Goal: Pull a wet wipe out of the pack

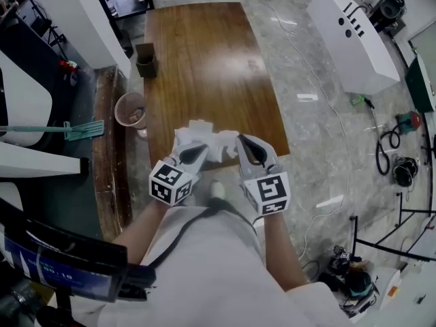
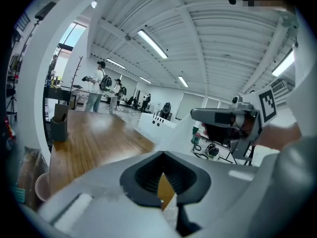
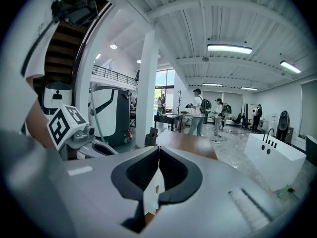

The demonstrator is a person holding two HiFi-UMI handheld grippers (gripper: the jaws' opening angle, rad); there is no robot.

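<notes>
1. Two grippers work at the near edge of the wooden table (image 1: 204,60). The left gripper (image 1: 193,154) and the right gripper (image 1: 246,150) sit close together with the crumpled white wet wipe (image 1: 208,140) between them.
2. Right gripper (image 3: 158,150): jaws pressed together, pinching a strip of the wet wipe (image 3: 151,192) that hangs in the gap behind the tips.
3. Left gripper (image 2: 162,157): jaws closed tip to tip. A pale sliver (image 2: 171,205) shows in the gap. Judged to be the same wipe, so both grippers probably hold the one sheet.
4. Pack: it cannot be told apart from the white mass. Whether the wipe is fully out cannot be confirmed.
5. Reason for the hold: a pinch on each side probably keeps the limp sheet spread and under control, above the tabletop.
6. Open room: the tabletop beyond the wipe is bare up to a dark box (image 1: 145,60) at the far left corner.
7. Edges: the right table edge lies just beside the right gripper. A round bin (image 1: 129,110) stands on the floor off the left edge.
</notes>
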